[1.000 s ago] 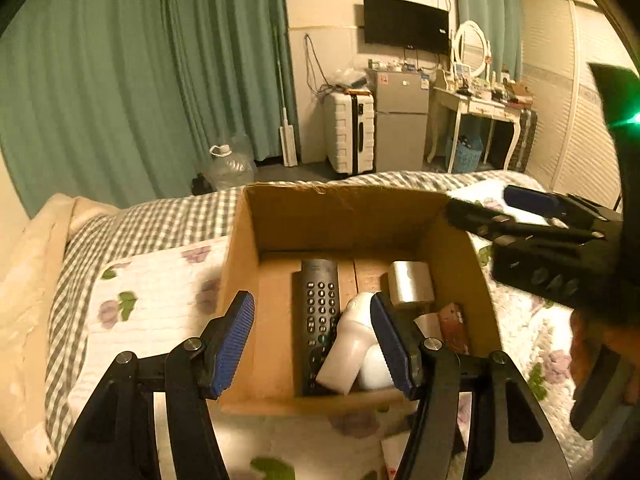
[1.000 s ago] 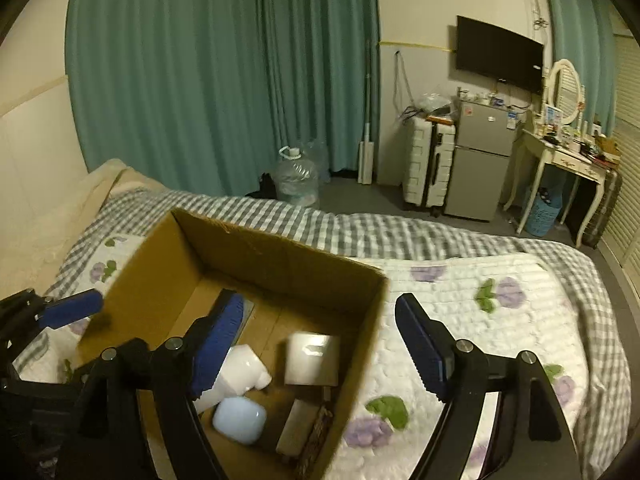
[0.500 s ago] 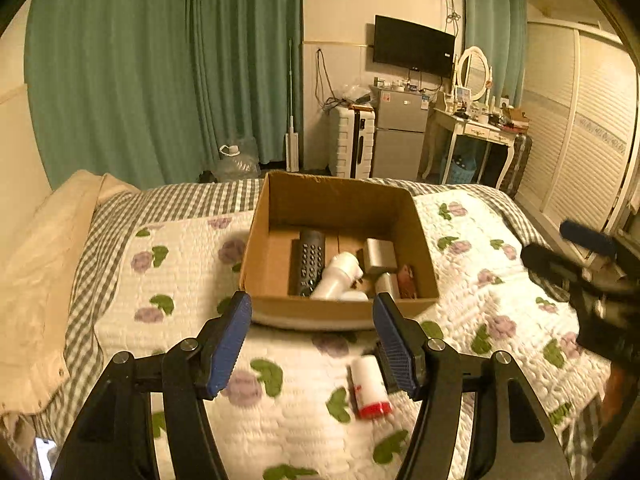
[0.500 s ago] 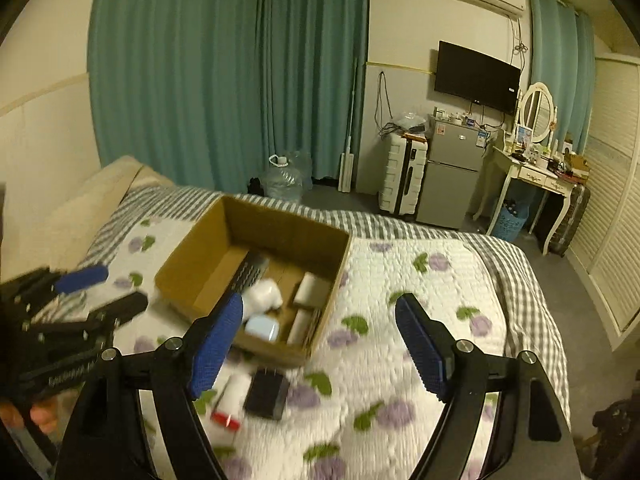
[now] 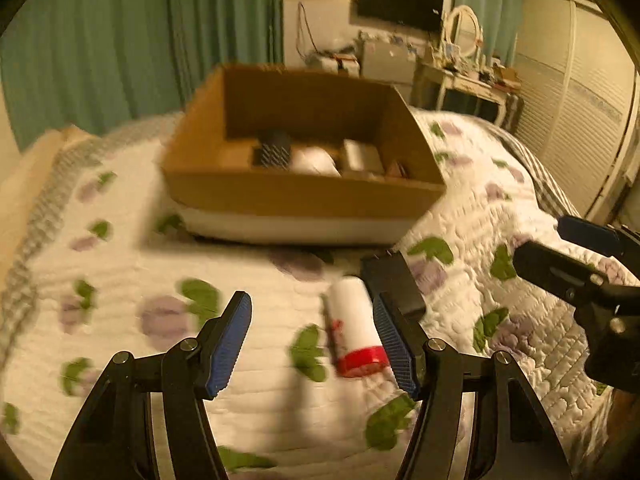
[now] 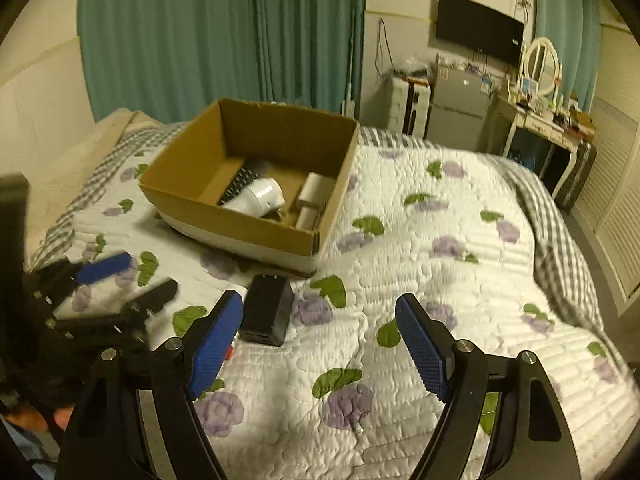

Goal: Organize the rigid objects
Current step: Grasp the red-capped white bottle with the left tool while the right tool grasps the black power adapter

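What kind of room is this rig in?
Almost certainly a bedroom: the cardboard box sits on a bed with a floral quilt, teal curtains hang behind it, and a vanity table with an oval mirror stands near a wall-mounted TV.

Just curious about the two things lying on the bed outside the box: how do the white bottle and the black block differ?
The white bottle is round with a red end; the black block is boxy and all dark. The bottle lies nearer the left gripper, the block beside it. Both rest on the quilt, outside the cardboard box.
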The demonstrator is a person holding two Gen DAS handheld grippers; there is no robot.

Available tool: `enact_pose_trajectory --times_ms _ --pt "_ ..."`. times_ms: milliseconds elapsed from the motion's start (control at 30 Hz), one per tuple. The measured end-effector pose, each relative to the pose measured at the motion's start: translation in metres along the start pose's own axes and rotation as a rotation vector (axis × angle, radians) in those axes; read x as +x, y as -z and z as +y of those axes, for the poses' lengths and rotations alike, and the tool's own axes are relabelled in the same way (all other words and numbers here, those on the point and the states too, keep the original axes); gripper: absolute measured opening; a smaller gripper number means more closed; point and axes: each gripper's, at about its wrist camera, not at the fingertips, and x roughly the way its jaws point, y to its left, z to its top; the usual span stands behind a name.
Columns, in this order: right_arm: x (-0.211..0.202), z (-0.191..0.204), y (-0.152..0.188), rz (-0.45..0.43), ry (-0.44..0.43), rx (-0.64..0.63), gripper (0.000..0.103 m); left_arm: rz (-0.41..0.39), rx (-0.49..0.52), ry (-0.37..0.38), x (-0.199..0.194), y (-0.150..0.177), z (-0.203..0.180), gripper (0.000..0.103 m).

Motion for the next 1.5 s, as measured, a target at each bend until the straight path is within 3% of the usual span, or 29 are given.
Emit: enact_pose_trajectory --times_ms 200,400,533,667,767,1000,1200,1300,1500 --pt "0.026 -0.006 0.004 0.055 0.014 0.031 0.079 0.086 0.024 0.001 0.04 0.011 -0.016 0.064" --pt "0.036 -0.005 0.004 0.086 0.014 0.038 0.079 0.127 0.017 0.023 0.049 0.01 -0.013 0.061" --pt "0.038 -0.001 0.004 0.086 0.021 0.026 0.079 0.19 0.055 0.079 0.051 0.016 -0.017 0.037" --pt "0.037 -0.002 0.004 0.079 0.031 0.026 0.079 0.2 0.09 0.047 0.054 0.014 -0.023 0.038" --pt "0.038 -0.003 0.004 0.08 0.027 0.028 0.079 0.237 0.061 0.078 0.07 0.012 -0.019 0.041" --pt "0.046 -0.007 0.009 0.085 0.034 0.022 0.079 0.13 0.014 0.067 0.031 0.01 -0.005 0.036" --pt "0.054 0.011 0.007 0.081 -0.022 -0.023 0.079 -0.003 -0.02 -0.024 -0.019 -0.007 0.036 0.036" --pt "0.068 0.028 0.003 0.097 -0.057 -0.044 0.079 -0.009 -0.034 -0.086 -0.017 -0.008 0.05 0.036" --pt "0.114 0.054 0.006 0.187 -0.047 -0.06 0.079 0.024 -0.078 -0.098 0.0 -0.006 0.061 0.036"
